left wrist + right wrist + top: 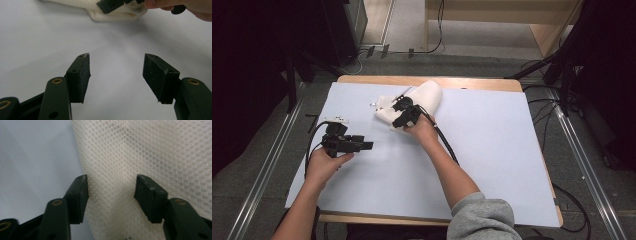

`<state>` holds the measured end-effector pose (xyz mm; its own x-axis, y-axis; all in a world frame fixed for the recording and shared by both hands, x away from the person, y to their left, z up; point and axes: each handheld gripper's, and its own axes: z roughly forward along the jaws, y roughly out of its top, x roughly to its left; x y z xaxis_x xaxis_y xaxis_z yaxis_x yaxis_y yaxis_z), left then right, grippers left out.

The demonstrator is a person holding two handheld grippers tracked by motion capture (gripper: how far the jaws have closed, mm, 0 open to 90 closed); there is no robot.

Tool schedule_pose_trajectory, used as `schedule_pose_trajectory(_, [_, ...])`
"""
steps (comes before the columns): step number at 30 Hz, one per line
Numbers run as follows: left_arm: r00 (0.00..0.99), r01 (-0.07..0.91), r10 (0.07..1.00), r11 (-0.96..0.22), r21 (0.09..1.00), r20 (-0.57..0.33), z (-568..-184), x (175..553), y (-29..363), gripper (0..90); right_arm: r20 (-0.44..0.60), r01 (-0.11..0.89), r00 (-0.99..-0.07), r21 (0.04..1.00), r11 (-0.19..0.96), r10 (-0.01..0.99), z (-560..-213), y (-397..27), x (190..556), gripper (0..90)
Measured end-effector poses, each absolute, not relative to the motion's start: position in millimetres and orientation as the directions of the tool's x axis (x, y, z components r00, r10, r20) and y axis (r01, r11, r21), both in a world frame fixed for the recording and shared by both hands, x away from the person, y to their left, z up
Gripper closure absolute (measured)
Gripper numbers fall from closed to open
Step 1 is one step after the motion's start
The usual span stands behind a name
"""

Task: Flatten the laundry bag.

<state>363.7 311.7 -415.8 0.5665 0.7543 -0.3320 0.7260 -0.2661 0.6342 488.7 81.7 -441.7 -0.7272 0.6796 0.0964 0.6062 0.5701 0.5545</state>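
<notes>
A white mesh bag [414,102] is lying at the far middle of the pale sheet [492,150], near its far edge. The right gripper [111,188] is straddling the bag's near edge, jaws spread with mesh between them (contact unclear). The left gripper [116,72] is hovering wide apart over bare sheet, with open room toward the near and right edges.

Tabletop [492,150], pale sheet covering it, is carrying a white mesh bag [424,97] lying just ahead of the right tool [404,116].
</notes>
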Motion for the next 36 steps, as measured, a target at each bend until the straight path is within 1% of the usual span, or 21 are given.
schedule_pose_trajectory(1, [0.567,0.726,0.755,-0.268,0.634,-0.33,-416.0,363.7,311.3,39.7,0.096,0.606,-0.727,0.555,0.57,0.68,-441.7,81.7,488.7,51.2])
schedule_pose_trajectory(2, [0.568,0.725,0.755,-0.273,0.632,-0.326,-415.9,363.8,311.1,39.7,0.084,0.606,-0.724,0.552,0.573,0.684,-442.2,83.0,487.8,54.6])
schedule_pose_trajectory(3, [0.57,0.725,0.754,-0.273,0.632,-0.328,-416.1,363.9,310.8,39.7,0.086,0.608,-0.721,0.556,0.567,0.688,-442.0,83.1,487.6,66.3])
schedule_pose_trajectory(5, [0.568,0.727,0.756,-0.274,0.63,-0.326,-416.5,364.1,310.6,39.7,0.107,0.62,-0.714,0.557,0.553,0.692,-441.4,81.6,488.3,74.3])
schedule_pose_trajectory(6, [0.568,0.727,0.756,-0.274,0.63,-0.326,-416.5,364.1,310.6,39.7,0.107,0.62,-0.714,0.557,0.553,0.692,-441.4,81.6,488.3,74.3])
schedule_pose_trajectory(8, [0.564,0.728,0.757,-0.269,0.63,-0.329,-417.1,364.4,310.8,39.7,0.12,0.625,-0.712,0.555,0.548,0.691,-439.8,79.6,488.2,83.4])
schedule_pose_trajectory(9, [0.563,0.731,0.757,-0.269,0.627,-0.331,-417.3,364.8,311.4,39.7,0.134,0.633,-0.708,0.556,0.538,0.693,-436.9,77.5,487.7,85.8])
schedule_pose_trajectory(13, [0.561,0.732,0.759,-0.268,0.626,-0.331,-417.5,365.2,311.8,39.8,0.125,0.617,-0.718,0.569,0.543,0.685,-428.0,73.9,482.7,86.4])
schedule_pose_trajectory(14, [0.559,0.732,0.759,-0.265,0.627,-0.332,-417.8,365.3,311.5,39.8,0.122,0.602,-0.724,0.592,0.536,0.679,-419.5,69.1,476.0,86.4])
schedule_pose_trajectory(17, [0.56,0.732,0.762,-0.271,0.625,-0.325,-418.2,365.4,309.0,39.8,0.113,0.581,-0.731,0.621,0.526,0.673,-410.7,60.3,468.2,86.2])
schedule_pose_trajectory(20, [0.565,0.73,0.759,-0.278,0.624,-0.323,-419.0,365.2,306.0,39.8,0.137,0.578,-0.73,0.647,0.498,0.67,-404.5,45.6,459.0,85.7])
schedule_pose_trajectory(23, [0.568,0.73,0.758,-0.283,0.623,-0.321,-419.3,365.2,304.1,39.8,0.153,0.581,-0.728,0.655,0.483,0.669,-403.5,36.0,454.0,85.4])
schedule_pose_trajectory(24, [0.569,0.729,0.756,-0.284,0.623,-0.322,-419.6,365.5,303.2,39.8,0.179,0.591,-0.722,0.662,0.461,0.668,-403.8,23.9,448.9,85.3])
schedule_pose_trajectory(25, [0.571,0.729,0.755,-0.287,0.622,-0.321,-419.7,365.7,302.4,39.8,0.179,0.591,-0.722,0.662,0.461,0.668,-403.8,23.9,448.9,85.3])
schedule_pose_trajectory(26, [0.572,0.729,0.756,-0.29,0.62,-0.318,-420.0,366.3,300.7,39.9,0.183,0.592,-0.715,0.67,0.447,0.675,-404.3,12.4,443.6,85.2])
schedule_pose_trajectory(30, [0.578,0.722,0.751,-0.29,0.628,-0.319,-420.7,368.4,297.3,40.2,0.204,0.597,-0.707,0.686,0.416,0.677,-404.5,-3.5,435.6,84.9])
schedule_pose_trajectory(36, [0.588,0.72,0.739,-0.293,0.629,-0.329,-422.7,374.5,288.5,40.3,0.215,0.584,-0.725,0.695,0.419,0.654,-407.4,-30.5,415.2,83.3])
